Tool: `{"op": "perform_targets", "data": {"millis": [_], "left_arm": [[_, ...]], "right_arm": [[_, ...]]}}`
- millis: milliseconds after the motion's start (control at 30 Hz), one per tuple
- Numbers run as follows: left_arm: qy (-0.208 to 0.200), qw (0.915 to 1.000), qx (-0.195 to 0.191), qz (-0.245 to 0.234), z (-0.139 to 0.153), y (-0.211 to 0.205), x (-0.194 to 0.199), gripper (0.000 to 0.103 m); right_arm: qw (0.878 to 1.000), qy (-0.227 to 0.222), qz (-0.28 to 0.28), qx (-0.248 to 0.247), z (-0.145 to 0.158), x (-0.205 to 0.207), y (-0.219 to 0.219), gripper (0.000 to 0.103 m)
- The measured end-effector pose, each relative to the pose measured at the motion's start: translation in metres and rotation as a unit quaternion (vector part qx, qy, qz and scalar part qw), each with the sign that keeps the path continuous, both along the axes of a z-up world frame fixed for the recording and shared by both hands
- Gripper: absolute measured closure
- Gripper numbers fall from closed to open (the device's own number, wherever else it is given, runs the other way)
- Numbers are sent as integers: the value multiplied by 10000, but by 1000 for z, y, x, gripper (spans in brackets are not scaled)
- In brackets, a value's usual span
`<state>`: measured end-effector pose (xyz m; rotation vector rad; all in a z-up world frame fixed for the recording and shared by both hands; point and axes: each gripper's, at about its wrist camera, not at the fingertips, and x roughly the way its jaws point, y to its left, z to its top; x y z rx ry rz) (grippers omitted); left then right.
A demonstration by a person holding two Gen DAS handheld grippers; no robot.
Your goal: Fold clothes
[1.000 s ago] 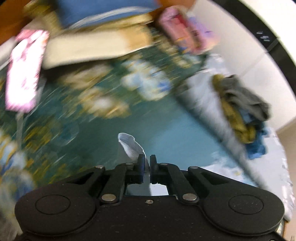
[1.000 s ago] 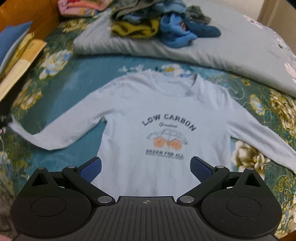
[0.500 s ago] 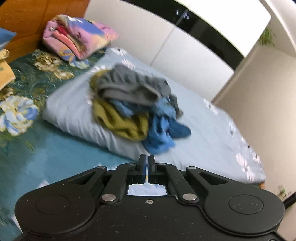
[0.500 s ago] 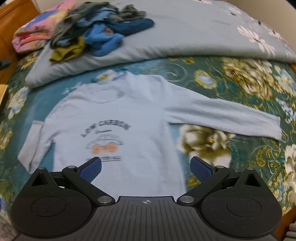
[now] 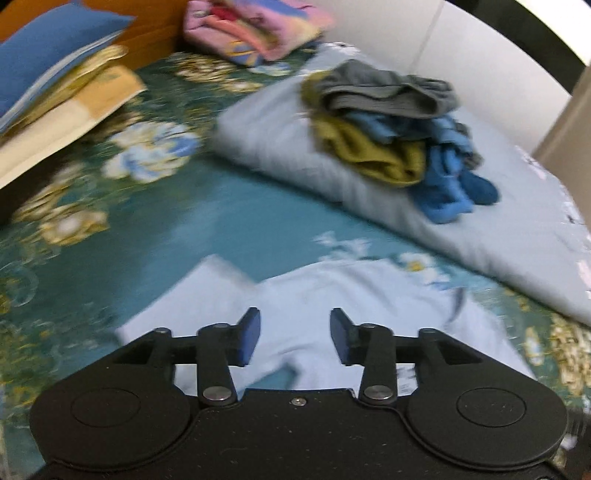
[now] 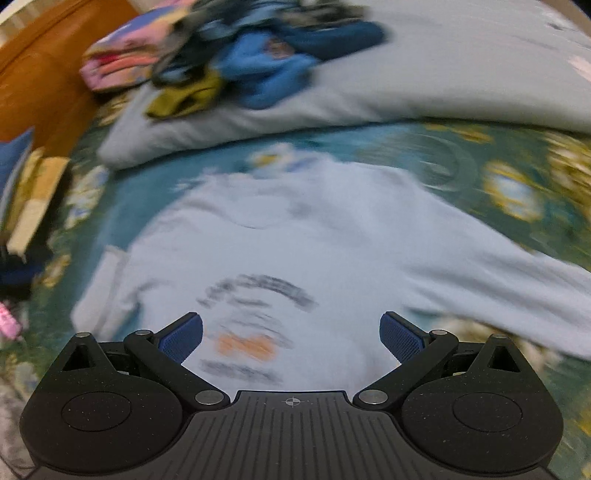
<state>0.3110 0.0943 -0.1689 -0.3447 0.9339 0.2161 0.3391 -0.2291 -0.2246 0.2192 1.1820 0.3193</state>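
Note:
A pale blue long-sleeved shirt [image 6: 295, 243] with a dark print and orange wheels lies flat, front up, on the green floral bedspread [image 6: 461, 166]. Its left sleeve [image 6: 107, 284] is folded in along the body; the right sleeve [image 6: 517, 273] stretches out to the right. My right gripper [image 6: 291, 334] is open and empty above the print. My left gripper [image 5: 294, 332] is open and empty over the shirt's [image 5: 332, 291] left shoulder, with the folded sleeve [image 5: 192, 295] just to its left.
A pile of unfolded clothes [image 5: 395, 122], grey, mustard and blue, sits on a grey folded quilt [image 5: 480, 229] beyond the shirt. A pink folded blanket [image 5: 255, 26] lies at the headboard. Blue and yellow pillows [image 5: 55, 96] lie at the far left.
My left gripper, shut on the left sleeve cuff a second ago, carried it in over the shirt and opened, leaving the sleeve folded. My right gripper stayed open and shifted over the shirt.

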Motion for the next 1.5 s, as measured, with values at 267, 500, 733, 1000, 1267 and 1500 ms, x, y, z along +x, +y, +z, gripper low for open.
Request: {"op": "perform_targets", "data": {"millis": [267,500,733,1000,1267,1500], "left_arm": [[666,9978,-20,34,-36,75,-27,32],[747,9971,114,-33,-47,132,-49,27],[1041,9934,-119,460,-66,173,-71,27],[1112,9922,-326,449,-75,174,-78,27],[1112,9922,-344,440,-77,173,-74,27],[1163,9915,-323,479,-76,170,-75,27]], "right_arm": [[9949,312,770,567,-11,47,164,2],[9897,601,1236,396,-49,72,264,32],[9883,877,1225,253,-80,84,296,49],[9868,1039,1198,330,-98,91,311,54],[9880,1074,966,557,-102,98,316,78],[9898,1146,499,685,-110,107,303,80]]}}
